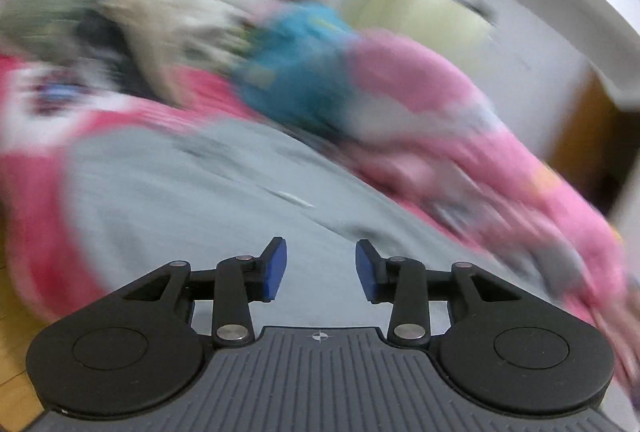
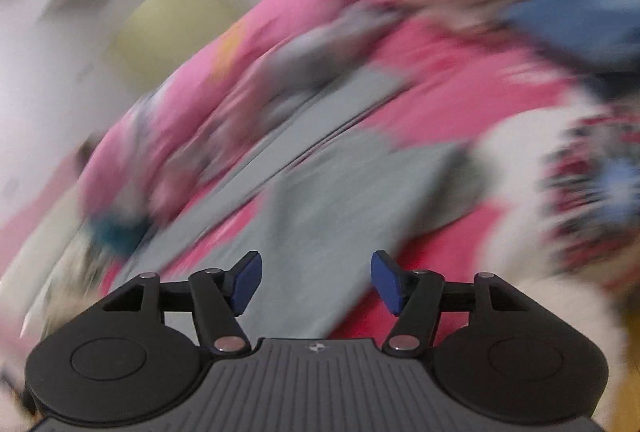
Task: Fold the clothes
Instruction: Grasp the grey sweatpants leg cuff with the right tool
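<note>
Both views are smeared by motion. A grey garment (image 1: 192, 192) lies spread on a red and white bedcover (image 1: 36, 192). My left gripper (image 1: 320, 268) hangs open just above the grey cloth, nothing between its blue pads. In the right wrist view the same grey garment (image 2: 336, 204) runs up and away as long strips, and my right gripper (image 2: 316, 280) is open over its near end, holding nothing.
A pink blanket (image 1: 460, 120) is heaped along the right. A person in a teal top (image 1: 296, 72) sits at the back. Other clothes (image 1: 132, 32) are piled at the far left. Blue folded items (image 2: 580, 24) lie at the upper right. White walls stand behind.
</note>
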`<state>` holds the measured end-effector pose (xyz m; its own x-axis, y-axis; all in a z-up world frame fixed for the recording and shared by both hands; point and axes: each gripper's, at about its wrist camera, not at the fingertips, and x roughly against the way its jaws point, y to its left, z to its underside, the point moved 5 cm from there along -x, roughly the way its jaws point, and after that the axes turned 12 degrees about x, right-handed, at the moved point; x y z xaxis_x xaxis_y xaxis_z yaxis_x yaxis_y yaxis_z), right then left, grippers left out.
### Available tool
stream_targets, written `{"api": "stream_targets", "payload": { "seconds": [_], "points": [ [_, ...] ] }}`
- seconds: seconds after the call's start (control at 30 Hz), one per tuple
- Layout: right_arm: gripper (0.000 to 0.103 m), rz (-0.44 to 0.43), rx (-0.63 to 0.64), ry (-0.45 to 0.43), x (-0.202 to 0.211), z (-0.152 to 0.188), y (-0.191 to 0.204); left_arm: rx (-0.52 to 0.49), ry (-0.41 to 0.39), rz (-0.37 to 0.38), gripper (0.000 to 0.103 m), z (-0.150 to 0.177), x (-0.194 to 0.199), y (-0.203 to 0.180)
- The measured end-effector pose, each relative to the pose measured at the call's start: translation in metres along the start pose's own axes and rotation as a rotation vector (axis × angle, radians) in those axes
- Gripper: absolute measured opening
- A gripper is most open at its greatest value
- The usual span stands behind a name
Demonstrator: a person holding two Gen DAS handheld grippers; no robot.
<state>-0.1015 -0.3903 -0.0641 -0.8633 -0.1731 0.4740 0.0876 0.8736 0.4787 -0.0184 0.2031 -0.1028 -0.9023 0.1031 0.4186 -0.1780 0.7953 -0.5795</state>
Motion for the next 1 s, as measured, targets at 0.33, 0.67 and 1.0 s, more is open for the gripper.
{"api": "stream_targets", "payload": {
  "seconds": [0.33,0.67,1.0],
  "points": [
    [0.04,0.225,0.063,-0.011,-0.053,-0.008,-0.033,-0.186,0.271,0.19,0.038,0.082,-0.064,-0.097],
    [0.013,-0.22,0.363,-0.113,-0.084,-0.017,0.147,-0.077,0.241,0.297,0.038,0.087,-0.062,-0.078],
    [0.045,-0.354,0.641,0.205,-0.094,0.095,0.198,-0.077,0.22,0.313,0.038,0.088,-0.063,-0.079]
  ]
}}
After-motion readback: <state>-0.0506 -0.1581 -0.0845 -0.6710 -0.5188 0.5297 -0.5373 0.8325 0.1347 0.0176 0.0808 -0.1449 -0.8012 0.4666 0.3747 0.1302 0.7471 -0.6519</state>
